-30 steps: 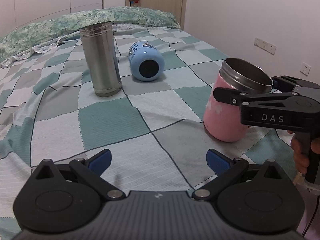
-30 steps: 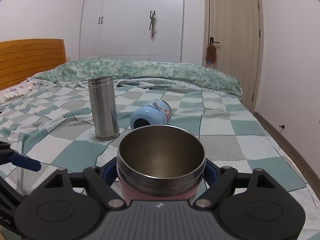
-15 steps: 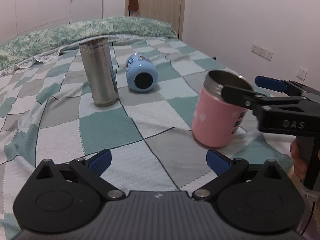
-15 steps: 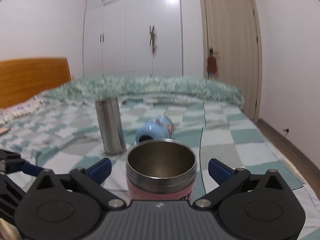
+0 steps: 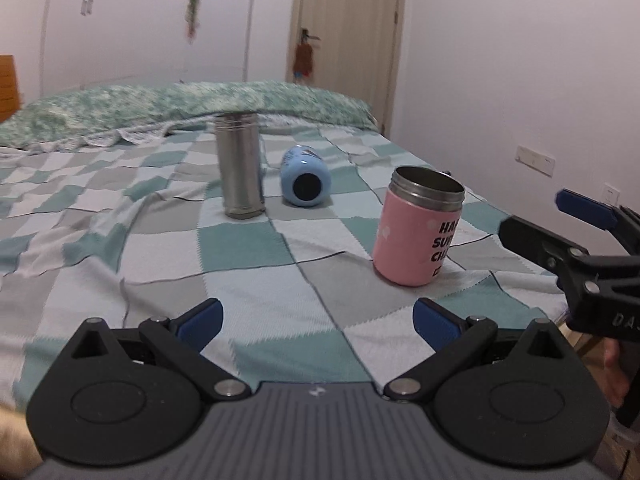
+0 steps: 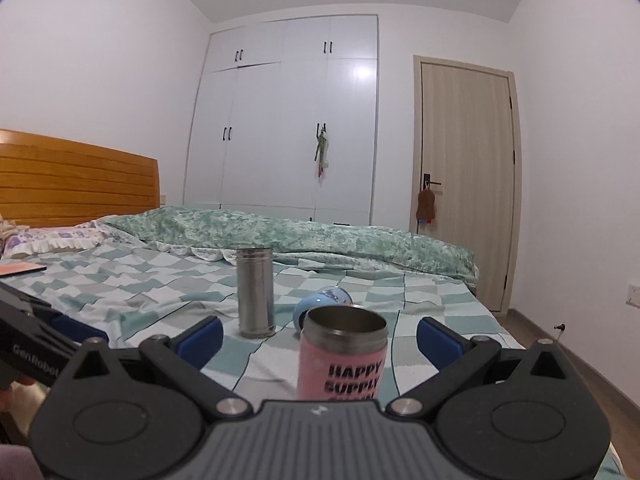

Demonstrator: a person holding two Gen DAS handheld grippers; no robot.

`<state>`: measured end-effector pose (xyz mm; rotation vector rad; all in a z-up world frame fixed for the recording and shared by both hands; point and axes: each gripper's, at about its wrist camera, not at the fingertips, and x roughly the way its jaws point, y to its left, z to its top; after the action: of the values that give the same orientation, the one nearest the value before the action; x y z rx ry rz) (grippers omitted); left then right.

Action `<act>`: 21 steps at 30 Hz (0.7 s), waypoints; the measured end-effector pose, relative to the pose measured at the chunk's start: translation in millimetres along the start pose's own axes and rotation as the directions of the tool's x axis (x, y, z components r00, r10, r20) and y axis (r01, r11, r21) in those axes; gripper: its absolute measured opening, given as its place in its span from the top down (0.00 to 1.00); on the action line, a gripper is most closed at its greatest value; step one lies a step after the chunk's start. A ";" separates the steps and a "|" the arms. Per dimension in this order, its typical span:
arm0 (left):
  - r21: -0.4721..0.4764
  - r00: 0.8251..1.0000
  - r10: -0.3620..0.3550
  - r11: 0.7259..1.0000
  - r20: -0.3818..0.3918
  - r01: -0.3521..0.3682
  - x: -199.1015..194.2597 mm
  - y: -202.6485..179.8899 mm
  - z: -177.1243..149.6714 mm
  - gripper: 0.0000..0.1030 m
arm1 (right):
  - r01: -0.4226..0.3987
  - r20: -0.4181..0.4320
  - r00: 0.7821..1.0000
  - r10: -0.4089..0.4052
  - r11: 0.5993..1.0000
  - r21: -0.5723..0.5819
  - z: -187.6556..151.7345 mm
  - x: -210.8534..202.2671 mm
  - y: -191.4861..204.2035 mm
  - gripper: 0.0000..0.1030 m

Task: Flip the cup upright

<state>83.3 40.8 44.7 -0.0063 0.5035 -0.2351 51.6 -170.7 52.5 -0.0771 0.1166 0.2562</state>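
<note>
A pink cup [image 5: 418, 232] with a steel rim stands upright on the checked bedspread, its mouth up; it also shows in the right wrist view [image 6: 342, 354]. My right gripper [image 6: 318, 340] is open, drawn back from the cup, which stands free between and beyond its fingers. In the left wrist view the right gripper [image 5: 556, 220] is right of the cup, apart from it. My left gripper [image 5: 316, 322] is open and empty, low over the near bedspread. A blue cup [image 5: 305, 176] lies on its side behind.
A tall steel tumbler [image 5: 239, 166] stands upright left of the blue cup. A green quilt [image 5: 180, 106] is bunched along the far side. The bed edge and wall are at right, a wooden headboard [image 6: 76, 188] at left, a door [image 6: 464, 184] beyond.
My right gripper opened, let go of the pink cup and drew back to the right. The cup now stands upright alone. Both cameras have risen and tilted up.
</note>
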 end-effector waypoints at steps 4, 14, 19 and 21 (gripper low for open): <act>-0.029 0.997 0.045 0.999 0.060 -0.043 -15.9 -0.7 -23.3 0.00 | 0.004 0.009 1.000 -0.004 1.000 -0.021 -14.0 -21.6 9.7 0.00; -0.063 0.942 0.198 0.980 0.270 -0.188 -34.2 -11.5 -69.8 0.00 | 0.019 -0.022 1.000 -0.018 1.000 0.021 -47.9 -42.4 16.0 0.00; -0.062 0.915 0.233 0.972 0.331 -0.225 -39.6 -15.2 -76.2 0.00 | 0.055 -0.019 0.998 -0.054 0.998 0.032 -56.4 -40.3 13.7 0.00; -0.070 0.910 0.235 0.972 0.342 -0.225 -41.0 -14.0 -76.6 0.00 | 0.061 -0.016 0.998 -0.060 0.997 0.043 -57.6 -40.2 11.3 0.00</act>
<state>8.7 40.4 -1.9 -0.0169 0.1494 0.0081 4.0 -175.0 -0.2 -0.0388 0.1344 0.1928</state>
